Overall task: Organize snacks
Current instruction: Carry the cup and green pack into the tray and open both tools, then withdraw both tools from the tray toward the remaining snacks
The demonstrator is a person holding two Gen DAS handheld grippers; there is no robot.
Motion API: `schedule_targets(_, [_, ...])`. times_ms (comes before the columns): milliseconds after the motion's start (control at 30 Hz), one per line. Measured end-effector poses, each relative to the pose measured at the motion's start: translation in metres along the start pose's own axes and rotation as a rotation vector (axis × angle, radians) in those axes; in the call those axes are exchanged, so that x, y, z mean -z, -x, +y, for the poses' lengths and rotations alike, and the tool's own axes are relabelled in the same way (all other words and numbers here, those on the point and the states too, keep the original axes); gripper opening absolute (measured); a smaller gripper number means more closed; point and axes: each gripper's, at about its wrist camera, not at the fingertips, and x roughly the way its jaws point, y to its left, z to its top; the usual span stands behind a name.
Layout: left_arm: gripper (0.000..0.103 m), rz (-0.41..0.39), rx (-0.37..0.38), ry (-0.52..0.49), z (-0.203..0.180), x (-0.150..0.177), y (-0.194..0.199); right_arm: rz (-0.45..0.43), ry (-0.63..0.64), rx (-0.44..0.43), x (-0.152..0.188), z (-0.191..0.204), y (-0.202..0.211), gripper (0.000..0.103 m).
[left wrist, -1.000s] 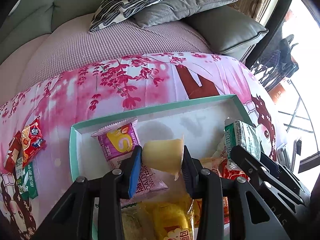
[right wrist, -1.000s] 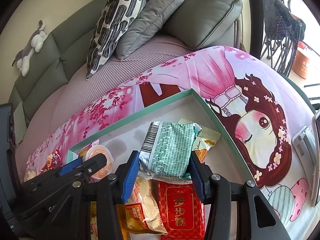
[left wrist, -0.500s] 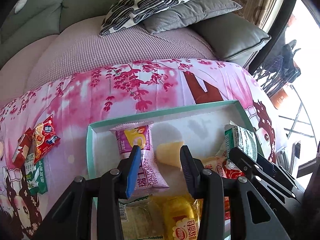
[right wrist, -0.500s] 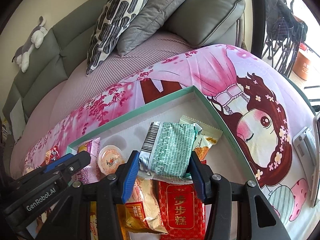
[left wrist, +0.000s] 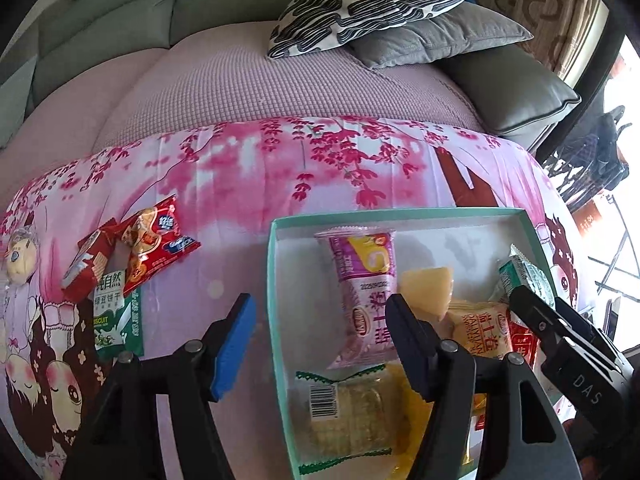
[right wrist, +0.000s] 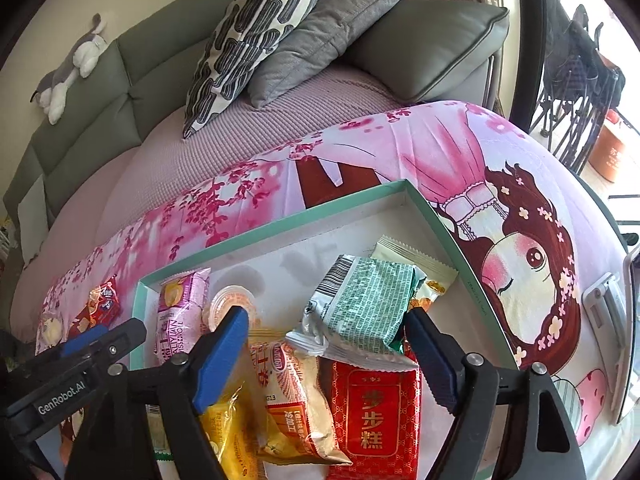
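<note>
jelly cup [left wrist: 427,291] lies on its side in the teal box [left wrist: 276,280], just past the left gripper [left wrist: 320,344]'s right jaw; jaws apart, empty, straddling the box's left wall. right gripper [right wrist: 324,354]: jaws apart around the green pack [right wrist: 362,306], apparently not pinching. risks: cup rolls; pack slides; loose packets [left wrist: 132,256] left outside.

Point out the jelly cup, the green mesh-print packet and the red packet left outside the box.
jelly cup [left wrist: 426,294]: left wrist view, on its yellow side wall.
green mesh-print packet [right wrist: 366,302]: right wrist view, middle of its printed face.
red packet [left wrist: 154,242]: left wrist view, centre of wrapper.
</note>
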Motion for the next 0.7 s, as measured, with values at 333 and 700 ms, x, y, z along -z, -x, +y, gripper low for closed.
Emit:
schedule_targets(333, [0.072, -0.002, -0.052, 0.094, 0.052, 0.024, 0.018, -0.027, 0.077, -0.019, 0.005, 0.035, 0.013, 0.093])
schedule_targets(700, [0.076, -0.006, -0.073, 0.191, 0.090, 0.045, 0.024, -0.004, 0.142, -0.009, 0.014, 0.055, 0.010, 0.098])
